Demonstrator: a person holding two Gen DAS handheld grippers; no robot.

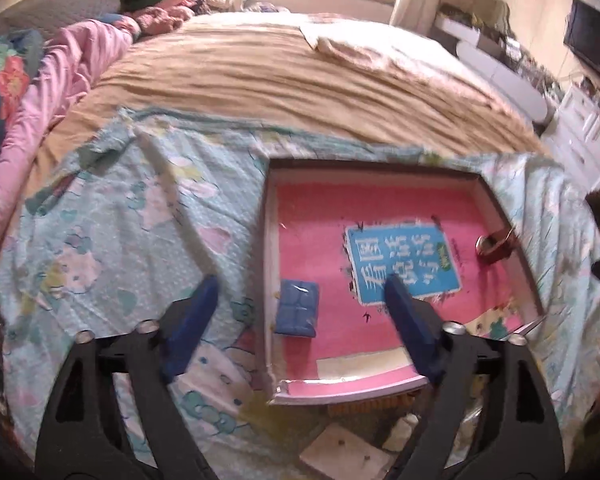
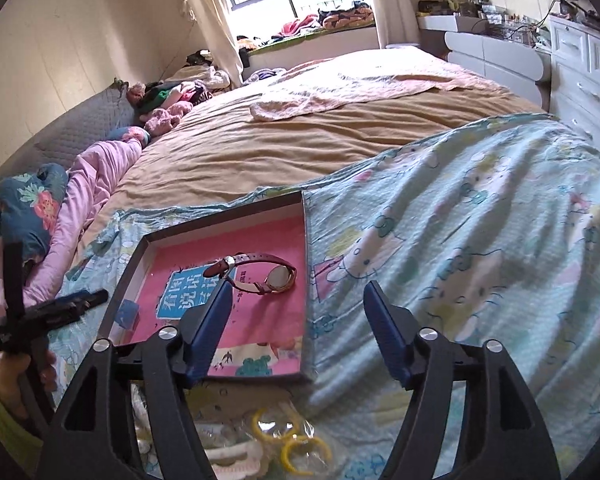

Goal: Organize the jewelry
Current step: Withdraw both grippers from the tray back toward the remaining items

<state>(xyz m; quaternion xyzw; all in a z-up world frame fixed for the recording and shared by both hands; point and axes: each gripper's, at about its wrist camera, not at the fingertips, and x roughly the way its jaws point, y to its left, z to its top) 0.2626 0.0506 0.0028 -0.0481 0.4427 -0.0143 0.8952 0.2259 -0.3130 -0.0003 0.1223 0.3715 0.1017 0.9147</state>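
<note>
Lying in the pink-lined box tray (image 2: 306, 240) on the bed, the wristwatch (image 2: 256, 276) looks light, its strap floppy and its glass fragile; grasp the strap. Both grippers' jaws gape wide, empty.

A shallow tray (image 2: 306, 240) lay on a printed sheet (image 2: 480, 240) spread over the near part of the bed (image 2: 260, 152). In the tray, a wristwatch (image 2: 260, 274) rested toward its far right side, partly on a label (image 2: 188, 300) at the middle, and a small pouch (image 1: 297, 314) lay at the near left. Bagged rings (image 2: 288, 436) lay on the sheet just before the tray. Bedding (image 2: 100, 176) was heaped along the bed's left edge.
</note>
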